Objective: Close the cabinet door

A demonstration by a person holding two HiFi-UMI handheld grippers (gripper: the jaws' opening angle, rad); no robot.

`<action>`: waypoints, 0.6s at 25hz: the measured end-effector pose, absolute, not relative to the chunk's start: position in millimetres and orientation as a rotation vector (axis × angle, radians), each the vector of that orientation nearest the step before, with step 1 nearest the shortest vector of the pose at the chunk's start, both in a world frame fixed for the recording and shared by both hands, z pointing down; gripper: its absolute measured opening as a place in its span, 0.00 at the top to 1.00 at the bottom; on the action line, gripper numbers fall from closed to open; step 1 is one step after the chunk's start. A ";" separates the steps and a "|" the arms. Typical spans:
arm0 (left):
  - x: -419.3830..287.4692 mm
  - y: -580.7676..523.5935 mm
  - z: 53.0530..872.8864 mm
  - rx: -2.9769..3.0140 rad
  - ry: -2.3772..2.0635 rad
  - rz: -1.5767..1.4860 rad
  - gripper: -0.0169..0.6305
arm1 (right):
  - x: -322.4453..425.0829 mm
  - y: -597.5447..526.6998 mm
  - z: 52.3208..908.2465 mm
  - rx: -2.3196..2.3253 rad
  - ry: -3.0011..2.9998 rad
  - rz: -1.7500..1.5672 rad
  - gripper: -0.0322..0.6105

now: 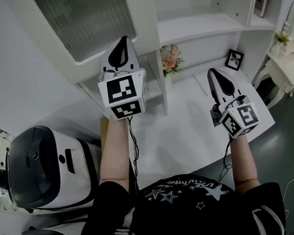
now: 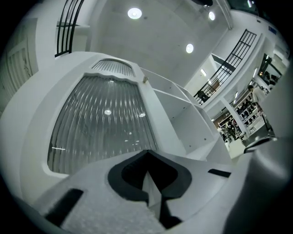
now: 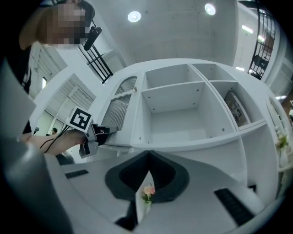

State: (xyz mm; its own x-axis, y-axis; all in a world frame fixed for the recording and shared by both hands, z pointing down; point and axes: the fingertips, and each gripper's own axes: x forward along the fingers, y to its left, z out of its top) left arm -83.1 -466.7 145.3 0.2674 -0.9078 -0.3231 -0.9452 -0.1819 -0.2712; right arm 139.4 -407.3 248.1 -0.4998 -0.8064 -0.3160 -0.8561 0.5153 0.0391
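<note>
The white cabinet door (image 1: pixel 85 20), with a ribbed glass panel, stands swung open at the upper left. It fills the left gripper view (image 2: pixel 100 123) and shows edge-on in the right gripper view (image 3: pixel 117 109). My left gripper (image 1: pixel 124 40) is shut and empty, its tip at the door's lower frame; I cannot tell whether it touches. Its own view shows the jaws meeting (image 2: pixel 147 154). In the right gripper view the left gripper (image 3: pixel 106 131) reaches under the door's bottom edge. My right gripper (image 1: pixel 213 73) hangs shut and empty over the counter, away from the door (image 3: pixel 149 156).
Open white shelves (image 1: pixel 200 25) sit right of the door. On the white counter (image 1: pixel 188 121) stand a vase of flowers (image 1: pixel 170 59) and a small picture frame (image 1: pixel 233 59). A black-and-white machine (image 1: pixel 39 167) stands at the left, a white dresser (image 1: pixel 286 66) at the right.
</note>
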 end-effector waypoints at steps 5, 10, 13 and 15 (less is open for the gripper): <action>-85.1 -466.9 144.6 -2.067 1.705 0.128 0.96 | 139.5 -409.0 250.5 -1.371 2.522 0.259 0.94; -87.0 -465.8 144.0 -2.044 1.719 0.136 0.96 | 141.6 -406.6 252.8 -1.317 2.544 0.235 0.94; -86.7 -466.6 144.0 -2.031 1.735 0.117 0.96 | 143.0 -404.8 254.9 -1.276 2.568 0.220 0.94; -86.1 -466.4 143.5 -2.015 1.748 0.098 0.96 | 144.0 -404.9 255.4 -1.244 2.581 0.210 0.94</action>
State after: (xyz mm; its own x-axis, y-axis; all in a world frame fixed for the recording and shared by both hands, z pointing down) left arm -86.1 -466.4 143.5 0.1871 -0.9178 -0.3501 -0.9512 -0.0802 -0.2980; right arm 144.0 -404.9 255.4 -0.5960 -0.7445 -0.3007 -0.7834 0.6214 0.0142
